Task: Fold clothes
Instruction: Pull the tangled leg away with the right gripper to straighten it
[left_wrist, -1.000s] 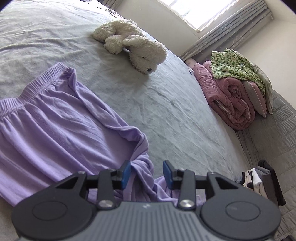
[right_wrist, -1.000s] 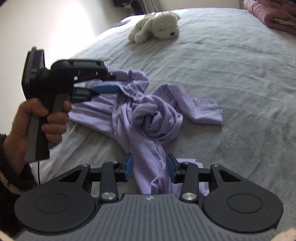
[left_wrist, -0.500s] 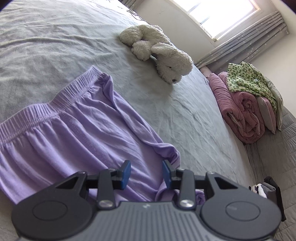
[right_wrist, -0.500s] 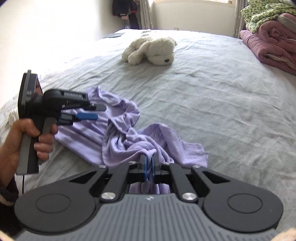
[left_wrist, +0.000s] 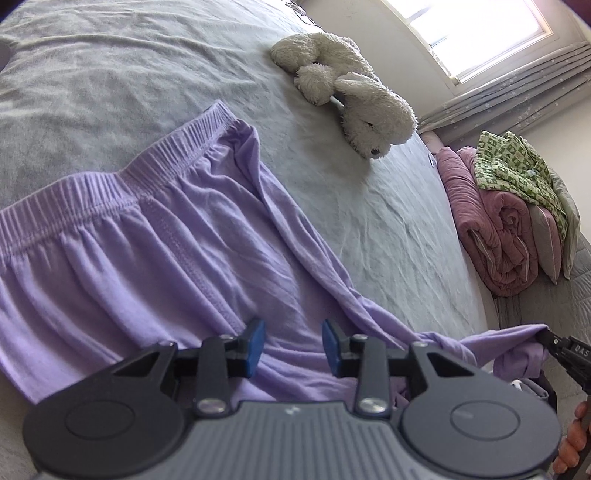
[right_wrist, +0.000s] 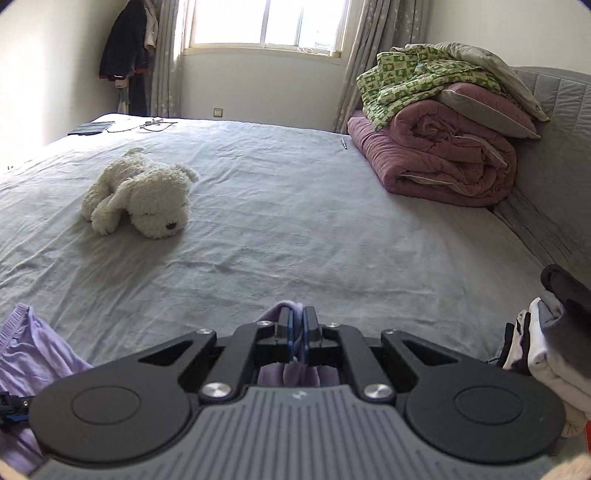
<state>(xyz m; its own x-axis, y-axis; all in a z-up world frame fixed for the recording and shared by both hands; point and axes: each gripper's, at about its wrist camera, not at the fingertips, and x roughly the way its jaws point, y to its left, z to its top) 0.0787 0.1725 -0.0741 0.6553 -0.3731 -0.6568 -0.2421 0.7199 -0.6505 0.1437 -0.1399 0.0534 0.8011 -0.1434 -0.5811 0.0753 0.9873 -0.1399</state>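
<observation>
Now the lilac pants (left_wrist: 155, 236) lie spread on the grey bed (left_wrist: 110, 74), filling the left and centre of the left wrist view, with the ribbed waistband (left_wrist: 122, 173) running from the left edge up toward the upper middle. One side of the cloth trails as a twisted strip toward the lower right of that frame, where its end is lifted off the bed. The left tongs (left_wrist: 293, 347) sit at the bottom centre, wide apart just over the flat cloth, with nothing between the blue pads (left_wrist: 255, 347). At the right edge of the same frame the right tongs (left_wrist: 546, 338) pinch the lifted end of the strip. In the right wrist view those tongs (right_wrist: 296, 334) are closed tight on a fold of lilac fabric that shows above and below the pads (right_wrist: 286, 334), and more of the pants appears in the lower left corner.

A white plush dog (left_wrist: 347, 92) lies on the bed beyond the waistband, well apart from the pants. A rolled pink quilt (right_wrist: 443, 162) with a green checked blanket (right_wrist: 417, 81) on top rests at the upper right by the headboard (right_wrist: 565, 122). A small stack of folded clothes (right_wrist: 546, 347) sits at the right edge.
</observation>
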